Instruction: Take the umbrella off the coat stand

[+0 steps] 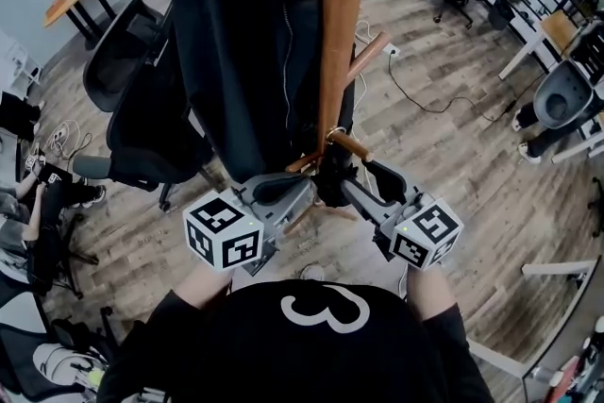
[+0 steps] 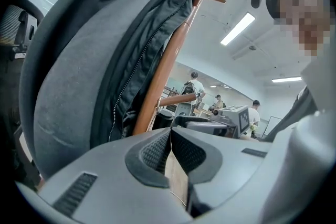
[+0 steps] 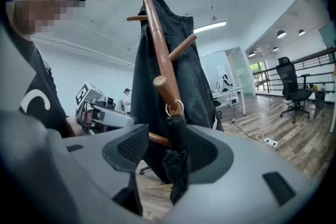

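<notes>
Folded umbrella [image 3: 177,155] hangs by its ring from a low peg [image 3: 164,91] of the stand [image 3: 155,23], between the right gripper's [image 3: 168,150] parted jaws, unclamped. Left gripper [image 2: 170,150] is clenched on nothing. 1 jacket [image 3: 194,65] drapes the stand, with a chair [image 1: 137,85] just beside.

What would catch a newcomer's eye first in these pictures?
The wooden coat stand rises mid-frame in the head view, with a dark jacket draped over its top. Low on it, a folded black umbrella hangs by a ring from a peg, between the open jaws of the right hand-held gripper. The left hand-held gripper beside it is shut.
</notes>
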